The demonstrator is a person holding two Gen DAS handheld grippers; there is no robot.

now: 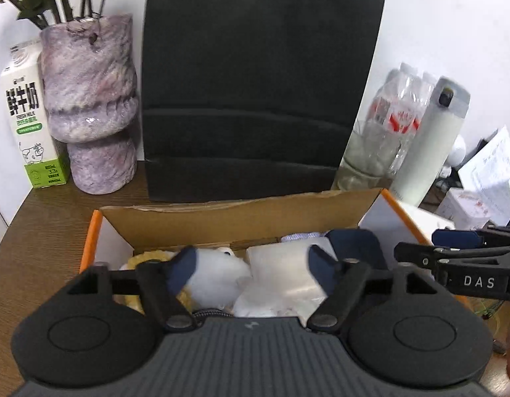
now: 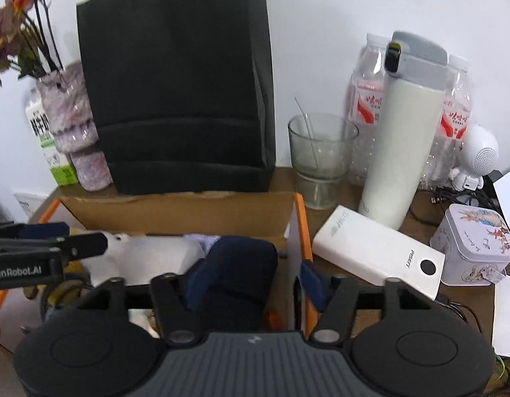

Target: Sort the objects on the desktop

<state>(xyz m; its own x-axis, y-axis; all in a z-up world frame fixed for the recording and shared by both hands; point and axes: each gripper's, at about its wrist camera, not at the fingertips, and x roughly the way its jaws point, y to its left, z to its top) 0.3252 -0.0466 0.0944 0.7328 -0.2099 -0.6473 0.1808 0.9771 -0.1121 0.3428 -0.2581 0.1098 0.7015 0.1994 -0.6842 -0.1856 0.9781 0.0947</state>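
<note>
A cardboard box (image 1: 228,213) with orange edges stands on the wooden desk. Inside lie a white plush toy (image 1: 218,273), a clear plastic bag (image 1: 281,274), a dark navy pouch (image 1: 354,246) and something yellow (image 1: 146,259). My left gripper (image 1: 253,264) hovers open over the plush and the bag, touching neither. My right gripper (image 2: 255,278) is open and straddles the box's right wall (image 2: 293,241), with the navy pouch (image 2: 245,264) between its left pad and that wall. Each gripper shows in the other's view: right gripper (image 1: 417,244), left gripper (image 2: 83,236).
Behind the box stand a black paper bag (image 2: 179,99), a purple vase (image 1: 89,99) and a milk carton (image 1: 26,112). To its right are a glass (image 2: 321,158), a white flask (image 2: 400,132), water bottles (image 2: 364,99), a white power bank (image 2: 377,251), a tin (image 2: 473,241) and papers (image 2: 506,317).
</note>
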